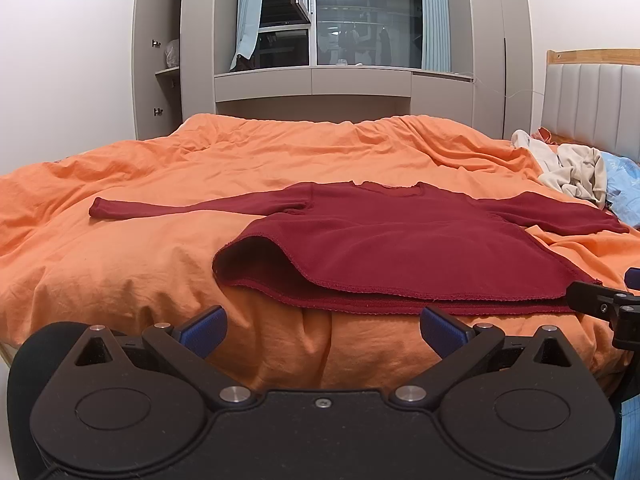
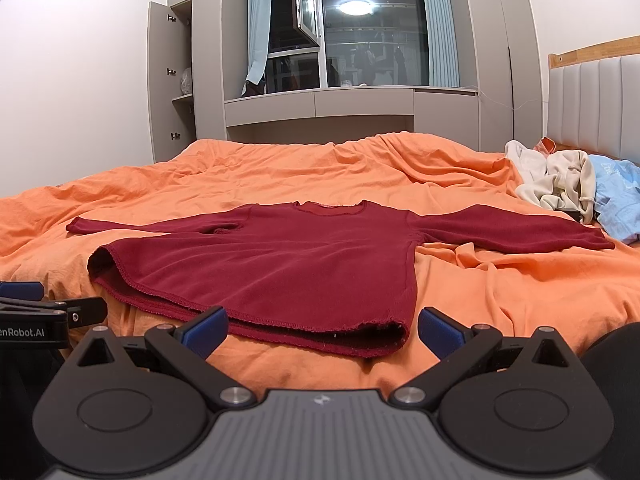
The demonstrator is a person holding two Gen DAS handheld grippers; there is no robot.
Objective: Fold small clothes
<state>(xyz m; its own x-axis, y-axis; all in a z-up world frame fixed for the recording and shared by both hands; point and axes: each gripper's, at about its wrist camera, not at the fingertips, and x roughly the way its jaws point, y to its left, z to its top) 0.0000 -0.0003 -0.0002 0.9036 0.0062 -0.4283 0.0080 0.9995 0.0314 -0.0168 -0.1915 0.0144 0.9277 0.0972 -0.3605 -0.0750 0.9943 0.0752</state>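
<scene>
Both the left gripper and the right gripper were held tilted slightly downward, jaws wide apart and empty, before the flat dark red long-sleeved shirt on the orange bedsheet; the shirt's near hem was partly hidden.

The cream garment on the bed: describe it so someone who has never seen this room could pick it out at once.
Start at the bed under its orange cover and look toward the padded grey headboard. There, a crumpled cream garment lies in a heap against a light blue cloth. Unlike the dark red long-sleeved top, spread flat mid-bed, it is pale and bunched up.
</scene>
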